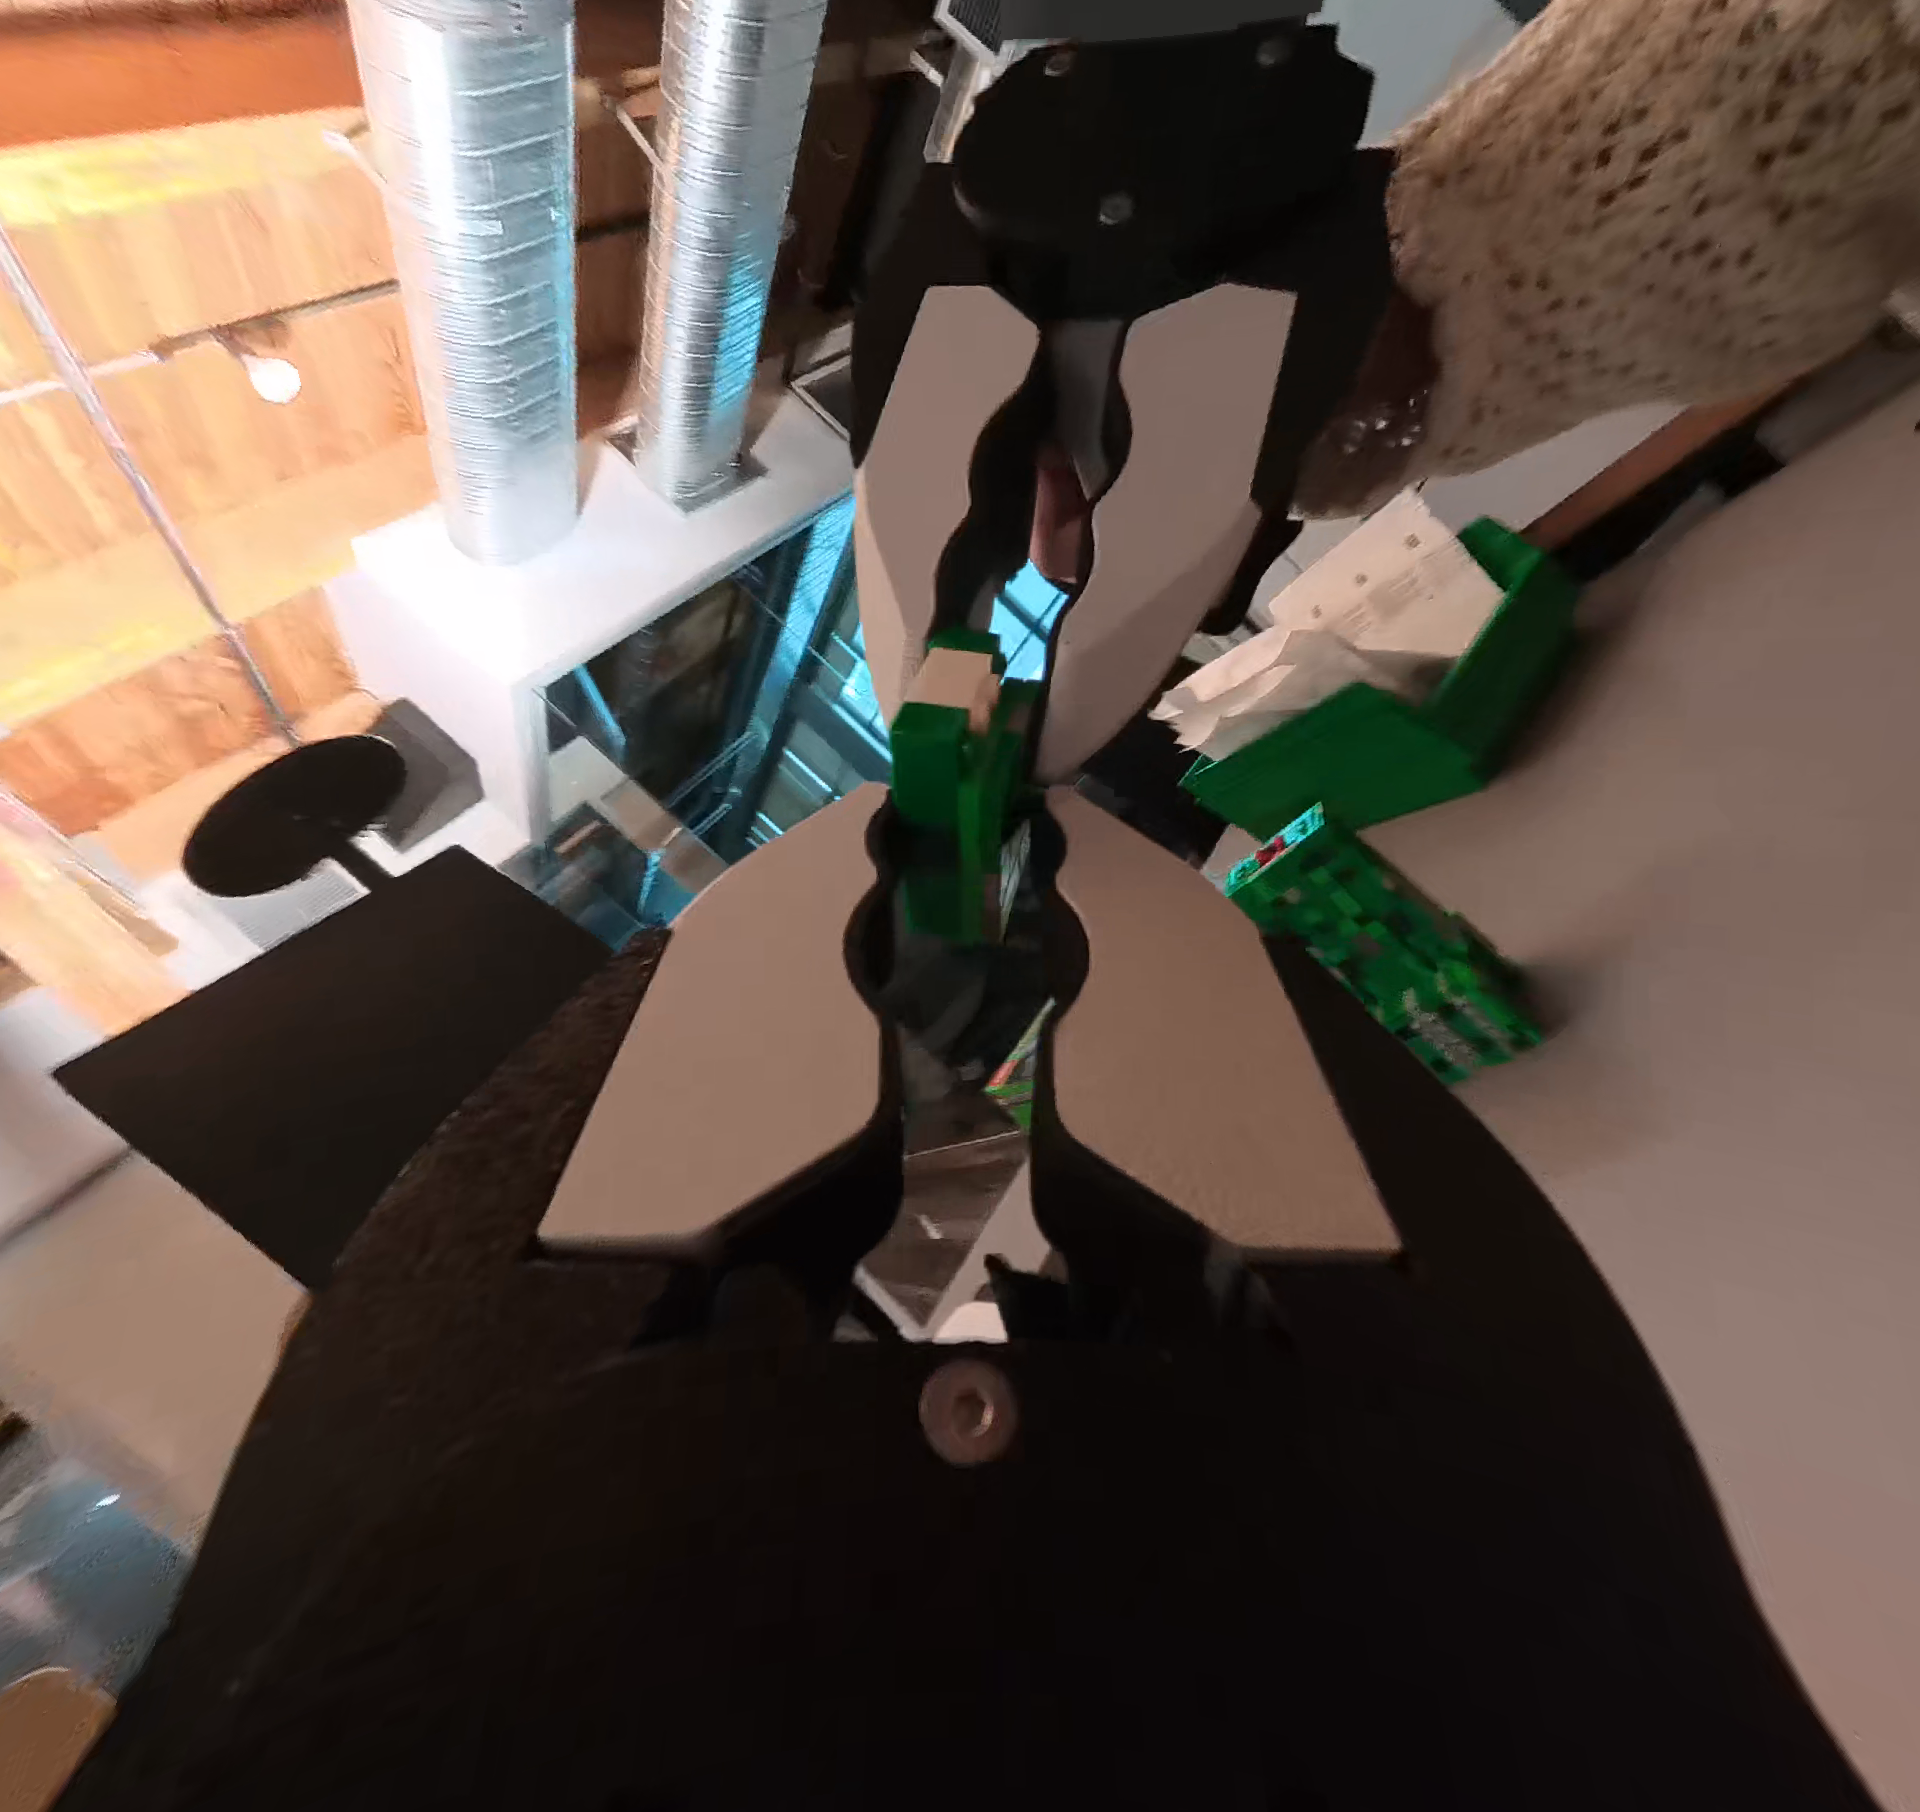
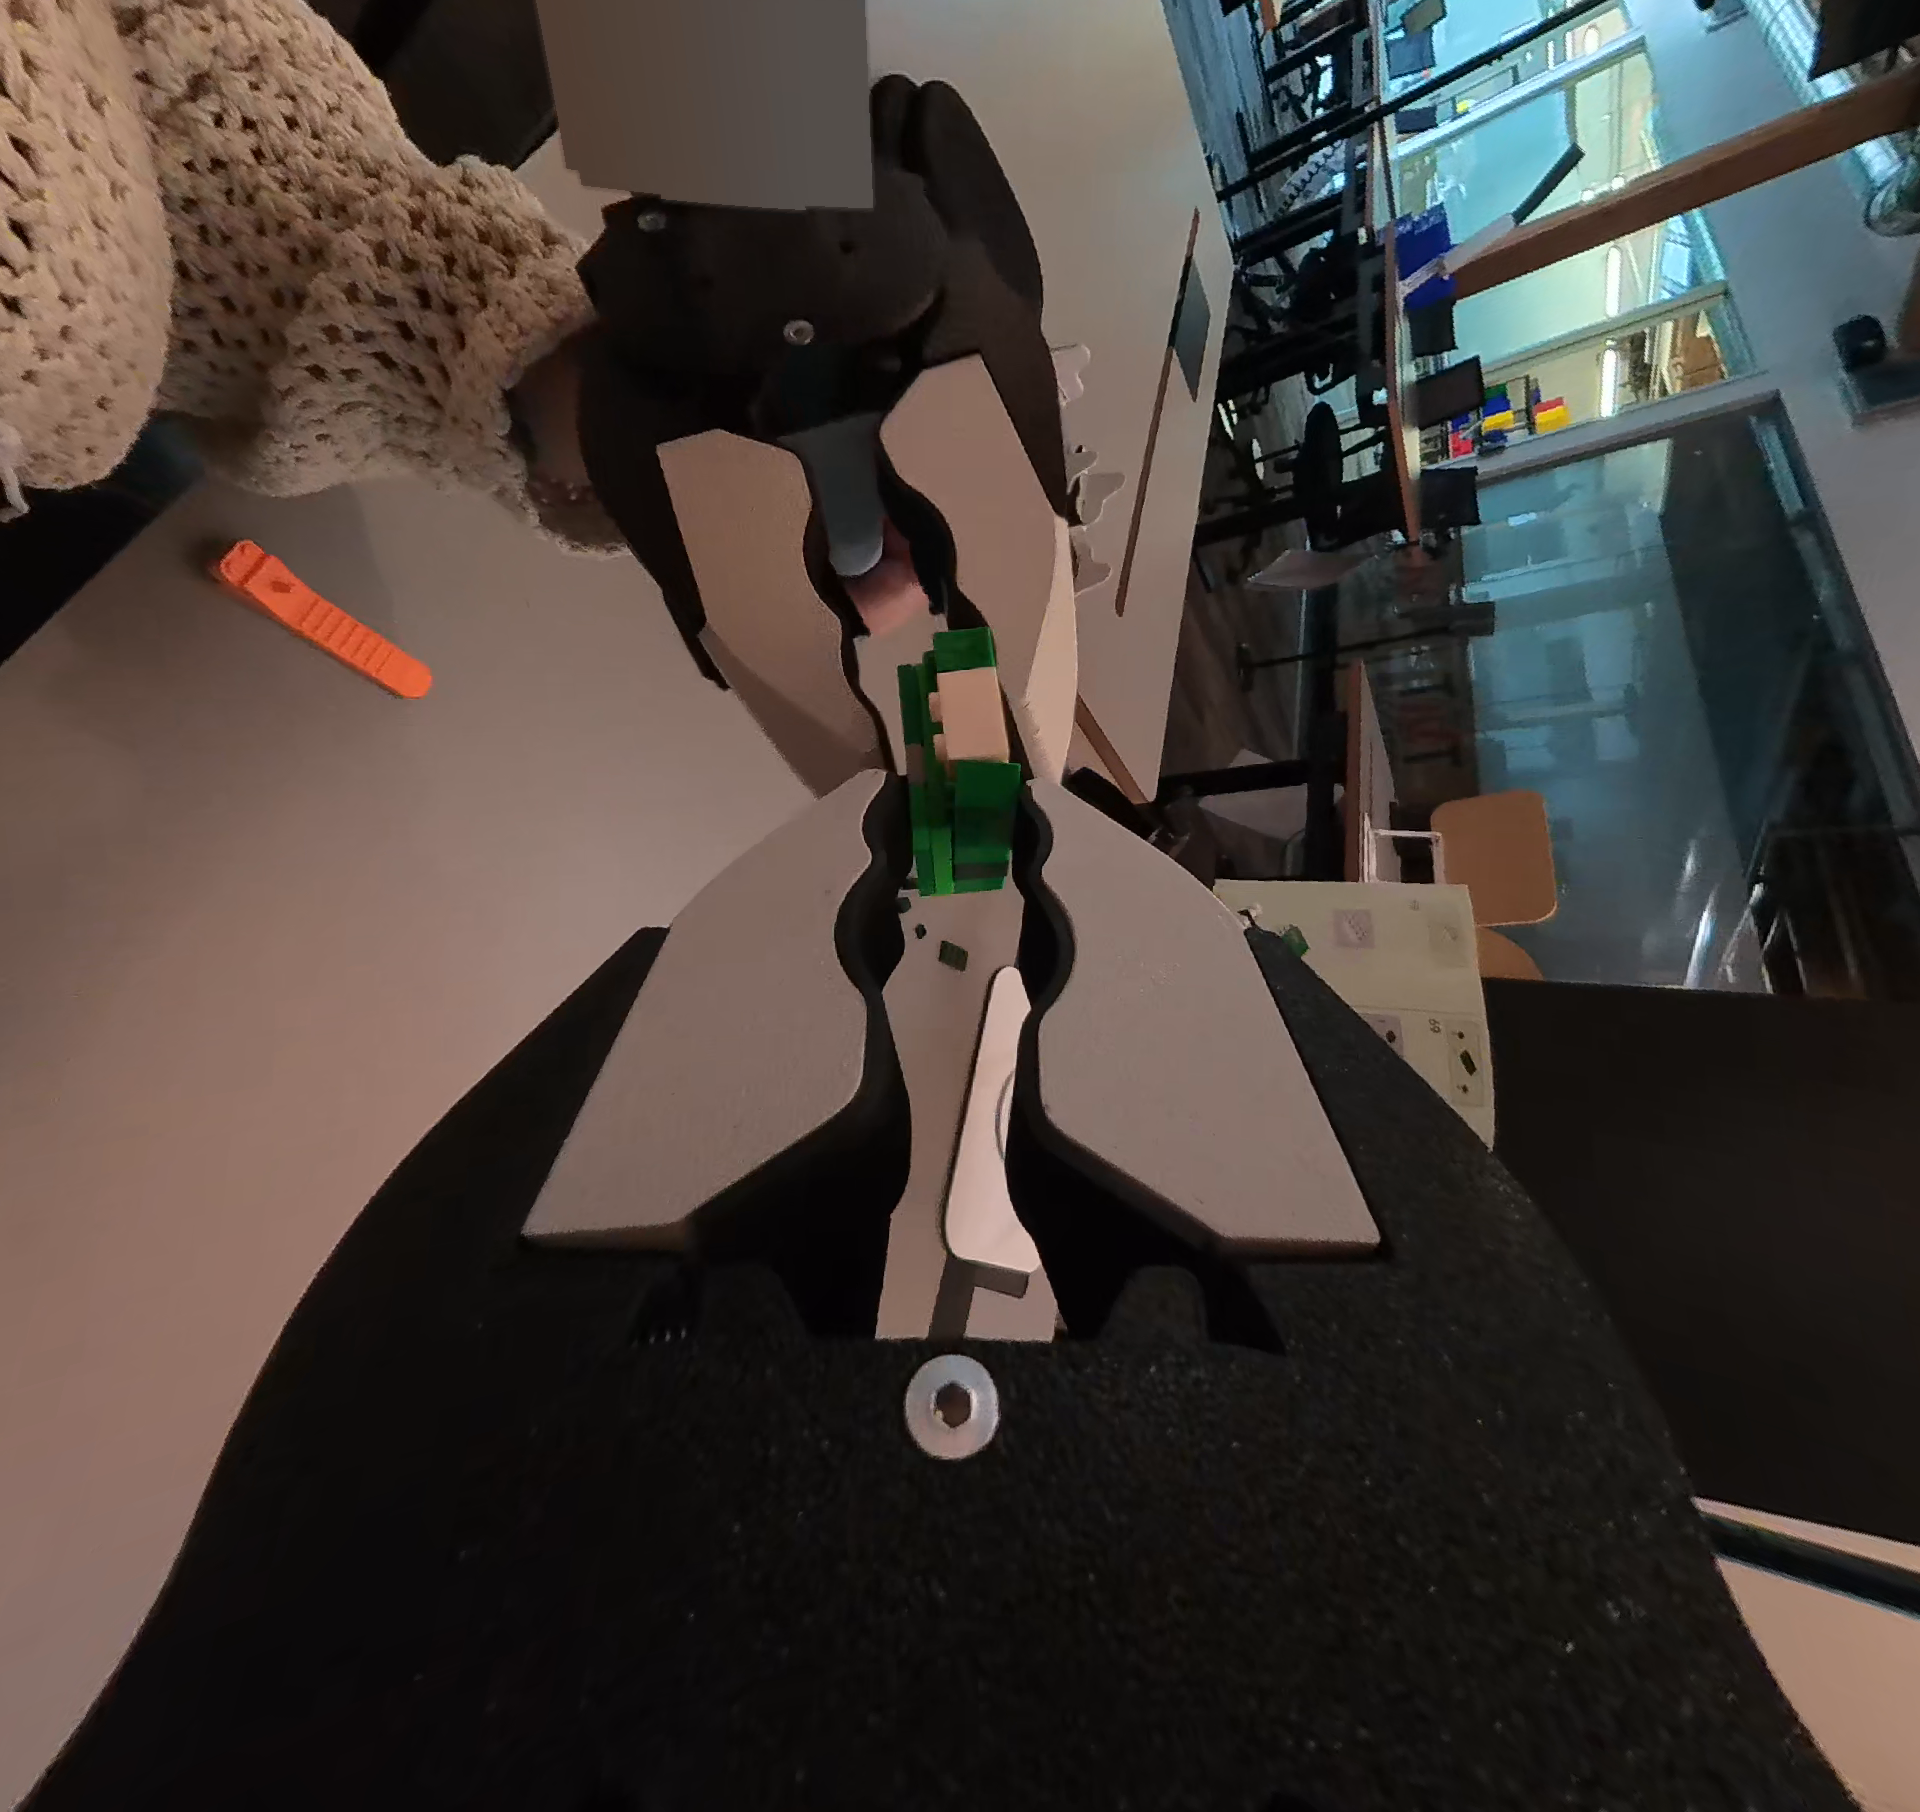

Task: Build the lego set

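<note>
Left wrist view: mixed light, warm overexposed wood ceiling at 9–10 o'clock, small bulb (image 1: pixel 274 377) blown out, cool blue glare off the ducts (image 1: pixel 488 235). Motion blur smears the left edge and the green box (image 1: pixel 1382 952) at 3 o'clock. Heavy fisheye bend toward all edges. Left claw (image 1: pixel 961 827) body near black, detail lost.

Right wrist view: dimmer, sharper. Daylight from the windows (image 2: pixel 1579 204) at 1–2 o'clock; tabletop (image 2: pixel 312 879) evenly grey with a soft shadow by the orange tool (image 2: pixel 322 619). Sleeve (image 2: pixel 208 235) at 10 o'clock slightly soft.
</note>
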Demonstrator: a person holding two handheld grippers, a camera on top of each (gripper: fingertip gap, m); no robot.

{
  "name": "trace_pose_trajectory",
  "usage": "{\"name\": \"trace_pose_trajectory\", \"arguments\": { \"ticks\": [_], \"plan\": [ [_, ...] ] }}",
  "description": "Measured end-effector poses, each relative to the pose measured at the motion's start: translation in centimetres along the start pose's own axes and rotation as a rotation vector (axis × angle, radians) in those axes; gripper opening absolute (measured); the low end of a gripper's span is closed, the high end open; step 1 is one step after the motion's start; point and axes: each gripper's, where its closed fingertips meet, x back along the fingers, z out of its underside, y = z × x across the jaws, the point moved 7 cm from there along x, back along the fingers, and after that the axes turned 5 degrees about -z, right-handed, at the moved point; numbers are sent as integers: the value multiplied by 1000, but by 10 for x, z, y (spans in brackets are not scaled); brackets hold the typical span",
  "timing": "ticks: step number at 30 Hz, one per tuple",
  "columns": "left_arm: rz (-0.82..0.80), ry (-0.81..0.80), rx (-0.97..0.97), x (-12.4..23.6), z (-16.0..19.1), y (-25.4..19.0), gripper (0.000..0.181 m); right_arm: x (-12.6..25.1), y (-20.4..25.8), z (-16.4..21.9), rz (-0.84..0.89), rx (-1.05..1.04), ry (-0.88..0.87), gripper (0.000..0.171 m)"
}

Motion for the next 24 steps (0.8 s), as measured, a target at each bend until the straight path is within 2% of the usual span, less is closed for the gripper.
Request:
{"name": "trace_pose_trajectory", "arguments": {
  "ticks": [6,8,15,24],
  "plan": [
    [-46,-12,-15,0,0,0,28,2,-2,3,20,-10,5,19],
    [-23,-7,-16,0,0,-1,22,2,-1,4,12,-15,1,19],
    [76,-24,29,2,-1,-2,17,4,1,2,-52,55,-6,19],
    [40,-61,97,1,-3,1,17,7,-8,-5,-81,23,1,19]
  ]
}}
